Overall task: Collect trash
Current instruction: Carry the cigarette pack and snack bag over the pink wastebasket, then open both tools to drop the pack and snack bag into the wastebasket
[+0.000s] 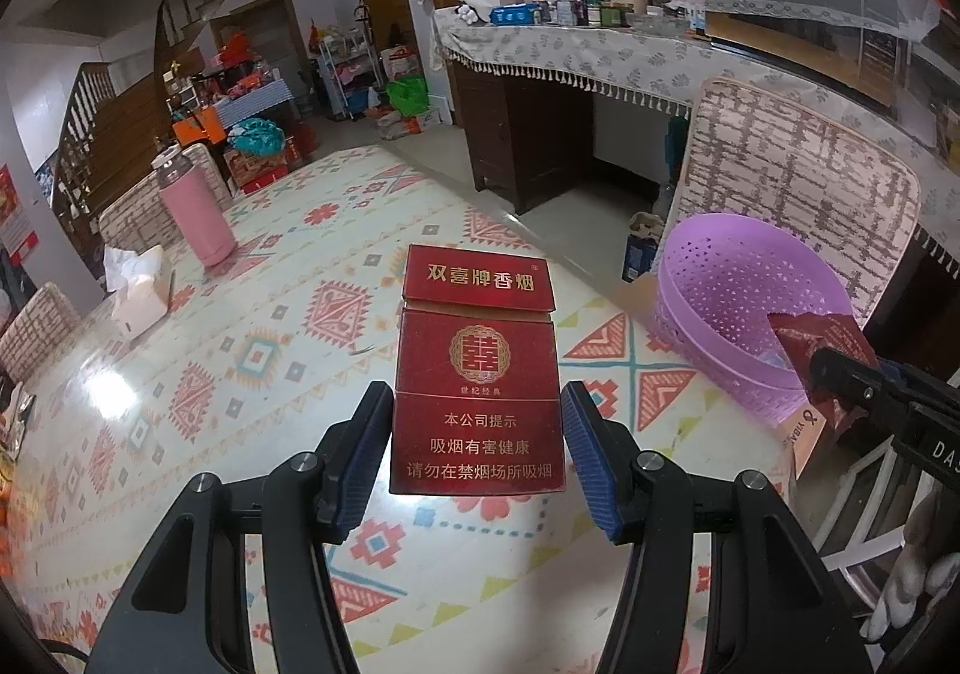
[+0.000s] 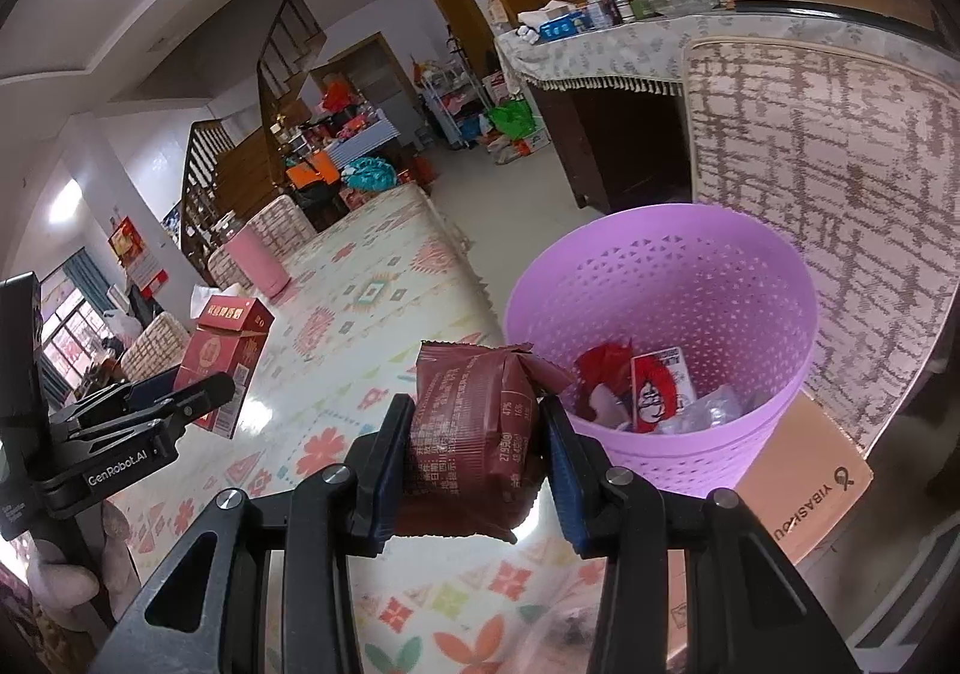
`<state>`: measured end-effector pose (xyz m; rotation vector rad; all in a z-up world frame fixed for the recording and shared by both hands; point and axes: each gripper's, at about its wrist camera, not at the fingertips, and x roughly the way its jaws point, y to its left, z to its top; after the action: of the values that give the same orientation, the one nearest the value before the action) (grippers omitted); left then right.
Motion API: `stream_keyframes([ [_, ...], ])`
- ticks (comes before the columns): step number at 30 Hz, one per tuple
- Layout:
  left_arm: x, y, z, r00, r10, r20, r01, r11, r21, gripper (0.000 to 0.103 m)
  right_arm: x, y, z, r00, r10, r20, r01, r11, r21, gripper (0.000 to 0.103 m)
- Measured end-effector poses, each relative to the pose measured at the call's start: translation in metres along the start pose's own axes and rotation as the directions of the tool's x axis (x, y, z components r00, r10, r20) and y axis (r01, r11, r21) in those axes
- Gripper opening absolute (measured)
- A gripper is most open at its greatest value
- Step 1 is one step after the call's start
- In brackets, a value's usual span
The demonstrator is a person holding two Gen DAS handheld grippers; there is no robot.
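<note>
Bin: purple basket stood on a cardboard box off the table's edge, well apart from my left gripper.
Left gripper: clamped on red cigarette pack; early release risked a floor drop.
Right gripper: clamped on brown snack wrapper beside the rim; soft foil could slip.

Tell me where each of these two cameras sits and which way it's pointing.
Left wrist: on the left gripper, looking down along its fingers over the table; they clamp a red cigarette pack.
Right wrist: on the right gripper, facing the purple basket; its fingers squeeze a brown snack wrapper.
Shared: basket, table, pink bottle, and each other's gripper.
</note>
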<state>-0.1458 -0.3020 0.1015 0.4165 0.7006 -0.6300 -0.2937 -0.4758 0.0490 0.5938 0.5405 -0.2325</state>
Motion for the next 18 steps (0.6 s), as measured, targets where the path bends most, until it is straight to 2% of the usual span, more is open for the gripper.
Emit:
stream_keyframes([
  [12,0.016,-0.039,0.037,0.998,-0.064,-0.001,0.064,0.997,0.045,0.057,-0.004,-0.031,0.023,0.998,-0.051,0.032,0.051,0.999,0.001,0.046],
  [18,0.027,-0.066,0.073,0.989,-0.146,0.007,0.145,0.987,0.064,0.057,-0.002,-0.055,0.039,0.996,-0.079,0.049,0.078,0.997,0.029,0.046],
])
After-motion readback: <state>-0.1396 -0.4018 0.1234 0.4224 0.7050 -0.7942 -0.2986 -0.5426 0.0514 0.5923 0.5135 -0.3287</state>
